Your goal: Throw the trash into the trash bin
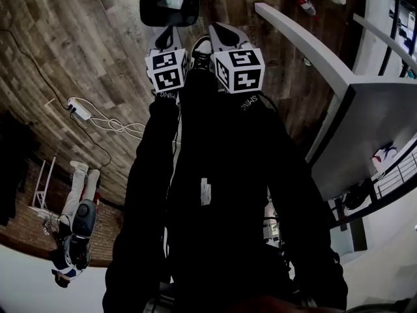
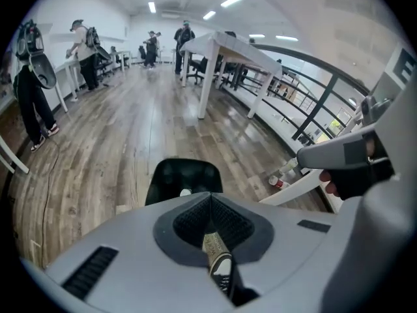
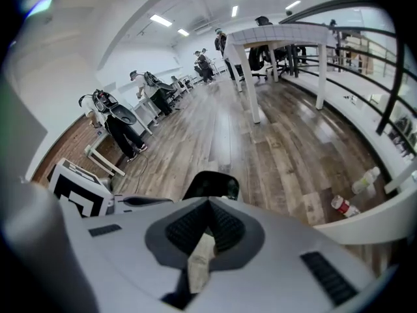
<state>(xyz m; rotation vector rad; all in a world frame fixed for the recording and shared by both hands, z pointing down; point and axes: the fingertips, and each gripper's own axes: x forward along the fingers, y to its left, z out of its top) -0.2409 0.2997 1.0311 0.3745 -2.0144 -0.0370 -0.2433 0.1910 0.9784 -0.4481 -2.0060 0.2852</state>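
"Trash: where is it?"
"In both claws. The left claw is clamped on a printed wrapper, the right claw on a pale paper scrap."
"And the bin?"
"On the floor at 12 o'clock, just beyond both claws, with some pieces inside."
"Which step, then?"
"The carry, I'd say; neither piece is dropped yet. Next, each claw must come over the bin's mouth and part its jaws there, so the light pieces fall inside."
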